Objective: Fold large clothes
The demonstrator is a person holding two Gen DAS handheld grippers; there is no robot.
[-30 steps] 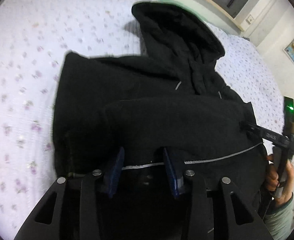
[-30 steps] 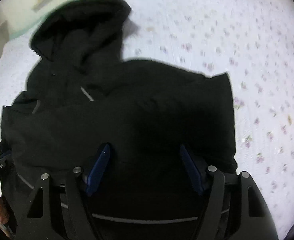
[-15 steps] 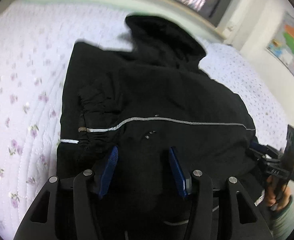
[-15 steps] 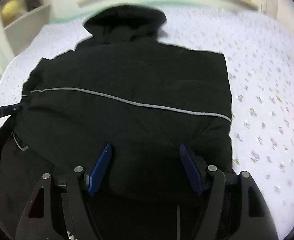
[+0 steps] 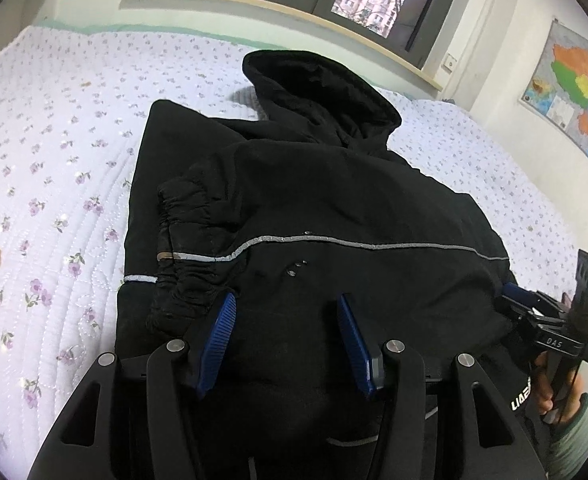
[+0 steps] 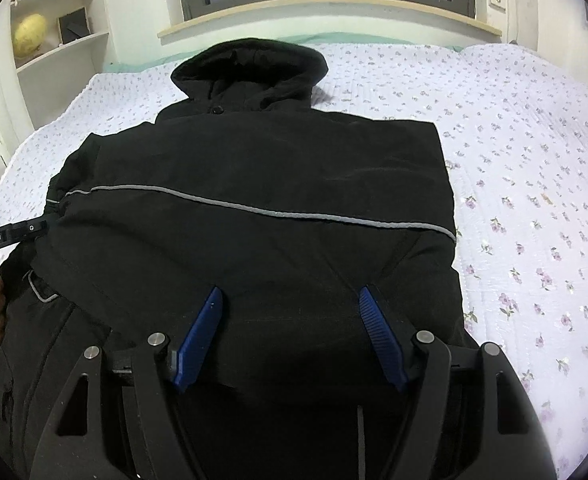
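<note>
A large black hooded jacket [image 5: 333, 208] with a thin grey reflective stripe lies on the bed, its lower part folded up over the body and its hood [image 5: 317, 92] toward the window. A gathered sleeve cuff [image 5: 182, 240] shows at its left. My left gripper [image 5: 286, 312] is open, just above the near fold, holding nothing. In the right wrist view the jacket [image 6: 254, 184] fills the middle; my right gripper [image 6: 290, 304] is open over its near edge, empty. Each gripper also shows in the other's view, the right one [image 5: 549, 332] and the left one [image 6: 10, 236].
The bed [image 5: 54, 140] has a white quilt with small purple flowers. A window sill [image 6: 325, 8] runs behind it. A shelf [image 6: 54, 32] with a yellow ball stands at the back left. A map [image 5: 573, 96] hangs on the right wall.
Both grippers drew back and up from the jacket. The lower part with the grey stripe now lies folded flat over the body, and both pairs of fingers are clear of the cloth.
</note>
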